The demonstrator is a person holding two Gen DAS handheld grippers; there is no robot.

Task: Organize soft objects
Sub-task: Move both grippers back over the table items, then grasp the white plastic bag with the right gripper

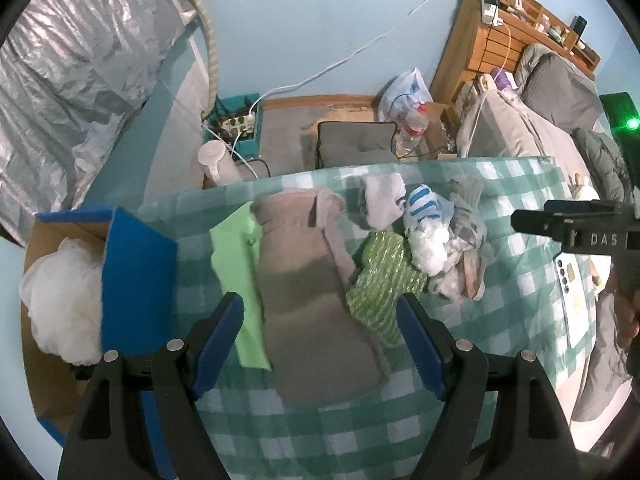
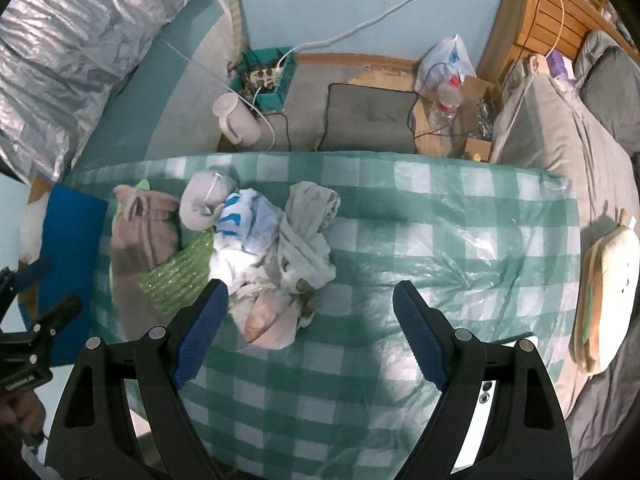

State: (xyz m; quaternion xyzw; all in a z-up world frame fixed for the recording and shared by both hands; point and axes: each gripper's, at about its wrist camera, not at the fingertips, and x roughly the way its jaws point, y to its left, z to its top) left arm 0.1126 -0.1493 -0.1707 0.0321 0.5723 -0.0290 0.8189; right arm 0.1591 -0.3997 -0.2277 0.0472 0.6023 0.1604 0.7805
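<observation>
Counted on checked cloth (image 1: 500, 184): 1 grey towel (image 1: 312, 292), 1 green cloth (image 1: 236, 264), 1 green mesh (image 1: 380, 284), 3 bundles (image 2: 276, 248). Blue walls, bed (image 2: 560, 140) alongside. Left gripper (image 1: 320, 336) and right gripper (image 2: 308, 328) spread, grasping nothing. Box (image 1: 132, 272) clear in left view only.

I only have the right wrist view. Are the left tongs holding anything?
Observer: No. The left tongs are open and empty, above the taupe cloth.
Operator: What's in the box on the left?
Observer: The box holds a white fluffy bundle.
Operator: Anything beside that taupe cloth?
Observer: A green sheet lies along its left edge, partly tucked under it.
</observation>
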